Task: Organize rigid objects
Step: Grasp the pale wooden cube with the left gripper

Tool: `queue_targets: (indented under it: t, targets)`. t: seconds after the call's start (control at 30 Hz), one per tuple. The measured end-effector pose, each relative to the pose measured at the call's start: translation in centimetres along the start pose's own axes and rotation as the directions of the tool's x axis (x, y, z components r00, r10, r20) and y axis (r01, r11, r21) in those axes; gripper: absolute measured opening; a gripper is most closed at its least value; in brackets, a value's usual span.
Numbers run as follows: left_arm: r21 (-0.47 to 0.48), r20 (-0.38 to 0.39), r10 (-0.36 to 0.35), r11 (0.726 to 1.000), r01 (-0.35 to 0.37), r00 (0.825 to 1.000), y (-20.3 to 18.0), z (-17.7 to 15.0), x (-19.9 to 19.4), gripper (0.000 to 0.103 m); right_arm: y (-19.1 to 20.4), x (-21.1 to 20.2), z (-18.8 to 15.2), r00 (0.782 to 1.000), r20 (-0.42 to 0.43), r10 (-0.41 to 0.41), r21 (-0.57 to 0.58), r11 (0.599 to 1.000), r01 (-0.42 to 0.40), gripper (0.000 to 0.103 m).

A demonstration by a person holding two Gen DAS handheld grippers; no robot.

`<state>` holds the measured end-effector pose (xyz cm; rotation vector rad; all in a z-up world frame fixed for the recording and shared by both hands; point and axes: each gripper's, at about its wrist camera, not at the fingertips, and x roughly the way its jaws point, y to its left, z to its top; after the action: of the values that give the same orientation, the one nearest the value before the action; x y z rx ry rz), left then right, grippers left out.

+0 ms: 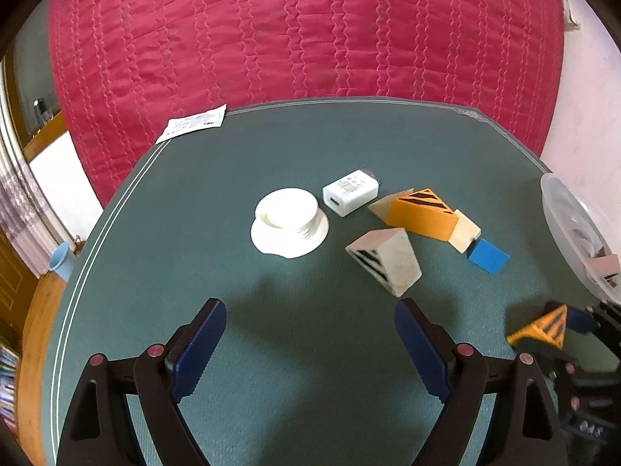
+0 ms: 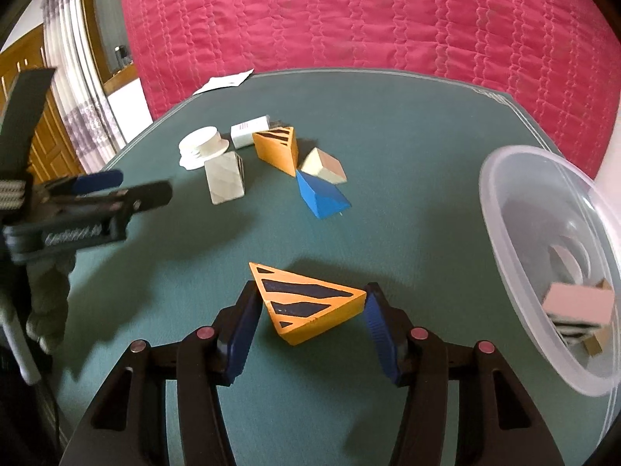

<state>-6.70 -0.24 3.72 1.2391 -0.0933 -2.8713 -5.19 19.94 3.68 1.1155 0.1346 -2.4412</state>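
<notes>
Clear tub [image 2: 543, 256] cut by right edge in both views; blocks inside [image 2: 578, 310] blurred behind wall, count unclear. Charger [image 1: 350, 193] label print too small to read. Paper [image 1: 193, 123] at counter's far corner: text illegible. Left gripper [image 2: 116, 190] smeared in right wrist view; gloved hand below partly out of frame.

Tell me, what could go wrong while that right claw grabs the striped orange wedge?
The right gripper meets the orange wedge at a slanted face and a pointed tip, so the wedge may twist or squirt out. The clear bowl stands close by on the right and tilted in this view; a careless swing could knock it and the blocks inside.
</notes>
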Motion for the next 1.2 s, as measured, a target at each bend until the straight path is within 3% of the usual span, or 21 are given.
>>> queue_targets:
  t: [0.3, 0.67, 0.8, 0.87, 1.0, 1.2]
  targets:
    - [0.020, -0.034, 0.029, 0.999, -0.029, 0.999, -2.2, 1.8, 1.9, 0.091, -1.5, -1.5, -1.4, 1.000, 0.013, 0.007, 0.047, 0.999, -0.008, 0.055]
    - [-0.030, -0.041, 0.041, 0.999, -0.042, 0.998, -4.0, 3.8, 4.5, 0.091, -1.7, -1.6, -1.6, 1.000, 0.020, 0.015, 0.057, 0.998, -0.016, 0.055]
    - [-0.031, -0.071, 0.032, 0.999, -0.034, 0.997, -4.0, 3.7, 5.8, 0.072, -1.7, -1.6, -1.5, 1.000, 0.020, 0.016, 0.058, 0.998, -0.017, 0.055]
    - [-0.043, -0.077, 0.008, 0.999, -0.012, 0.997, -3.8, 3.6, 6.1, 0.069, -1.7, -1.6, -1.5, 1.000, 0.020, 0.015, 0.058, 0.998, -0.016, 0.055]
    - [-0.040, -0.070, -0.026, 0.999, 0.023, 0.997, -3.8, 3.5, 5.7, 0.053, -1.7, -1.6, -1.5, 1.000, 0.020, 0.013, 0.056, 0.998, -0.015, 0.055]
    - [-0.042, -0.057, -0.051, 0.998, 0.048, 0.997, -3.8, 3.1, 5.1, 0.047, -1.8, -1.7, -1.6, 1.000, 0.024, 0.014, 0.063, 0.998, -0.015, 0.055]
